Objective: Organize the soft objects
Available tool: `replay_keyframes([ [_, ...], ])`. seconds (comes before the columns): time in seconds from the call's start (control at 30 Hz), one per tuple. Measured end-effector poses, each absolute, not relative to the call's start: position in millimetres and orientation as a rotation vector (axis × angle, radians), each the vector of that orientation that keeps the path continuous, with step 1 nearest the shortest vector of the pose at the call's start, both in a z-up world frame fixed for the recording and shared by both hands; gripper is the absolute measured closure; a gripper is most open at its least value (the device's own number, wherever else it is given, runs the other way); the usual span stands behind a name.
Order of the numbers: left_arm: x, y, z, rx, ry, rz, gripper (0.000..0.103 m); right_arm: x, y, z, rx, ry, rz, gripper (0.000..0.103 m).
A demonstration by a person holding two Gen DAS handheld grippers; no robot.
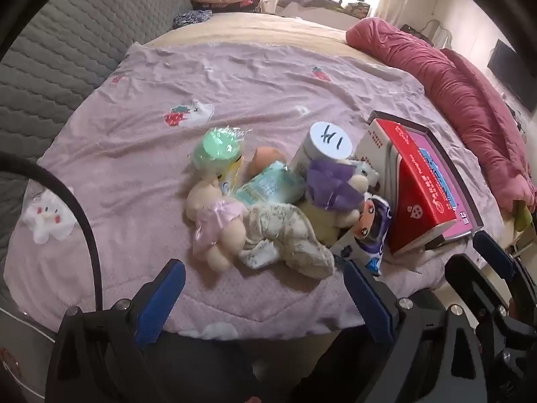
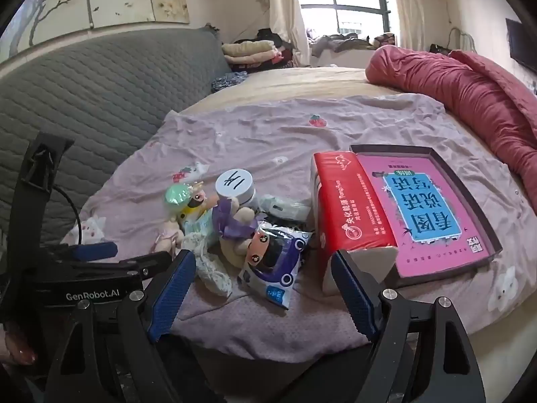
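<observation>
Pink quilted bedspread (image 2: 302, 127) carries a mixed heap of items, w/ soft toys tangled among hard ones. Landmark: white jar (image 2: 235, 184) w/ handwritten lid, at centre-rear of heap. Front-left of jar: pale plush doll in pink dress (image 1: 214, 221); just in front of jar: plush w/ purple bow (image 2: 235, 221), leaning on it. Cream patterned cloth (image 1: 288, 235) lies draped across both toys' lower parts, so none lifts free w/o disturbing neighbours. Left of jar: green-capped wrapped toy (image 1: 218, 151). Front-right of jar: cartoon snack packet (image 2: 272, 262). Right of jar: red tissue pack (image 2: 345, 215), propped against pink-lined box lid (image 2: 433, 208), likely the sorting tray (judgement).

Left gripper (image 1: 265, 299): jaws wide apart, holding nothing, hovering near bed edge in front of heap. Right gripper (image 2: 265, 288): jaws likewise apart, nothing held, aimed at packet and plush. Wide opening suits bulky, compressible targets. Task appears at start; soft items not yet separated.
</observation>
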State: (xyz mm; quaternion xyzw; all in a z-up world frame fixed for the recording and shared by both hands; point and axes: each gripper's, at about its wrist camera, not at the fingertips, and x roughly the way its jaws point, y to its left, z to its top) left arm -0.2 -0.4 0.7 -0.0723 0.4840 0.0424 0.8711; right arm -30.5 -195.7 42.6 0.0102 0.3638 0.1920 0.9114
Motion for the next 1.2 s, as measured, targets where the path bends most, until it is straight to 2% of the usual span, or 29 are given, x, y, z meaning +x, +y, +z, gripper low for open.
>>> replay_keyframes([
  [0.23, -11.2, -5.6, 0.9, -0.189, 0.991, 0.076, 0.007, -29.7, -193.0, 37.2, -0.015, 0.793, 0.375, 0.019],
  [1.2, -13.6, 0.4, 10.2, -0.183, 0.991, 0.067, 0.007, -34.5, -190.6, 41.5, -0.020, 0.767, 0.378, 0.019],
])
